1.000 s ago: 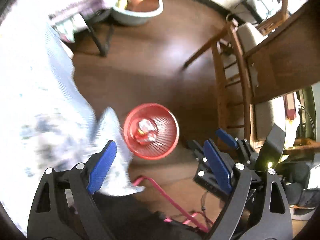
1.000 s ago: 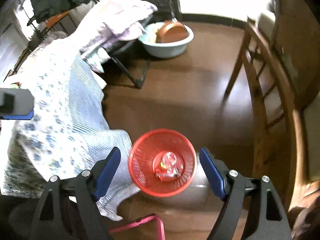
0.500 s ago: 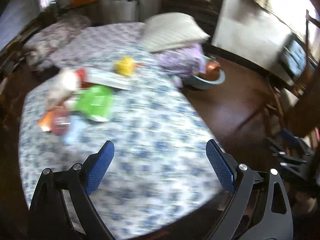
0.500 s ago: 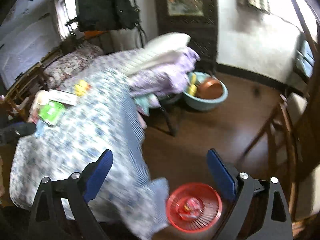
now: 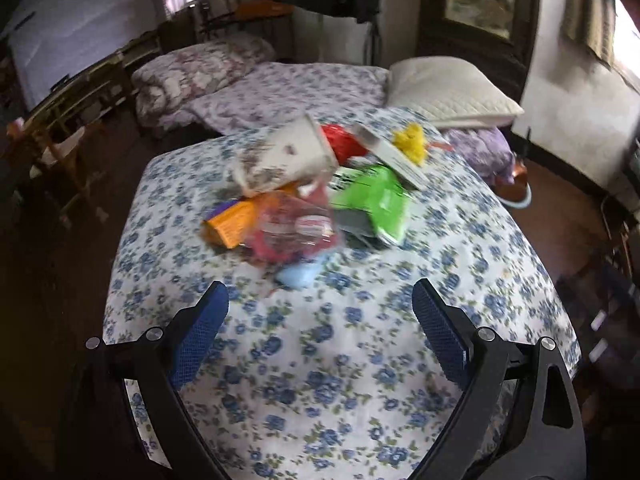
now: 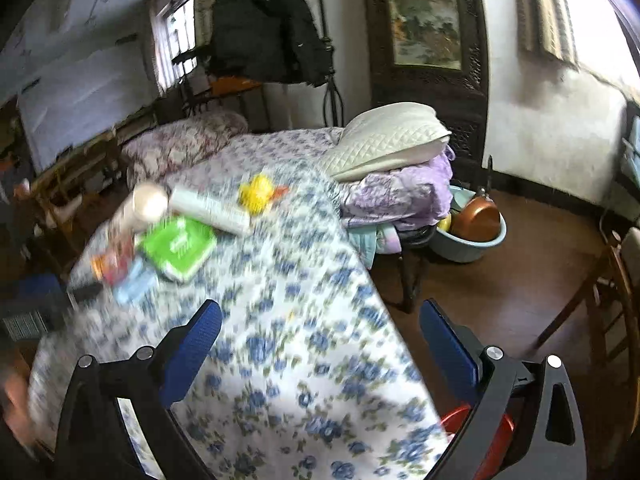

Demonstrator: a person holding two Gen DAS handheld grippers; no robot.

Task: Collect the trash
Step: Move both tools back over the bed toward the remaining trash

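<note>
A heap of trash lies on the blue-flowered bedspread (image 5: 340, 380): a white paper cup (image 5: 284, 156), an orange packet (image 5: 232, 226), a clear pink wrapper (image 5: 296, 236), a green pack (image 5: 374, 202), a light blue piece (image 5: 298, 274), a white box (image 5: 394, 156) and a yellow lump (image 5: 410, 140). My left gripper (image 5: 320, 340) is open and empty, above the bedspread just short of the heap. My right gripper (image 6: 320, 356) is open and empty over the bed's right edge. The heap shows in the right wrist view, with the green pack (image 6: 178, 248). The red basket (image 6: 476, 440) sits on the floor behind my right finger.
A white pillow (image 5: 448, 92) lies on purple bedding at the bed's far right. A blue basin with a copper pot (image 6: 476, 224) stands on the wooden floor. Wooden chairs stand at the left (image 5: 72, 120) and at the right (image 6: 612, 280). A dark coat (image 6: 264, 24) hangs behind.
Both grippers swung up from the red basket on the floor to the bed. The left one moved closer to the trash heap. Both stayed open.
</note>
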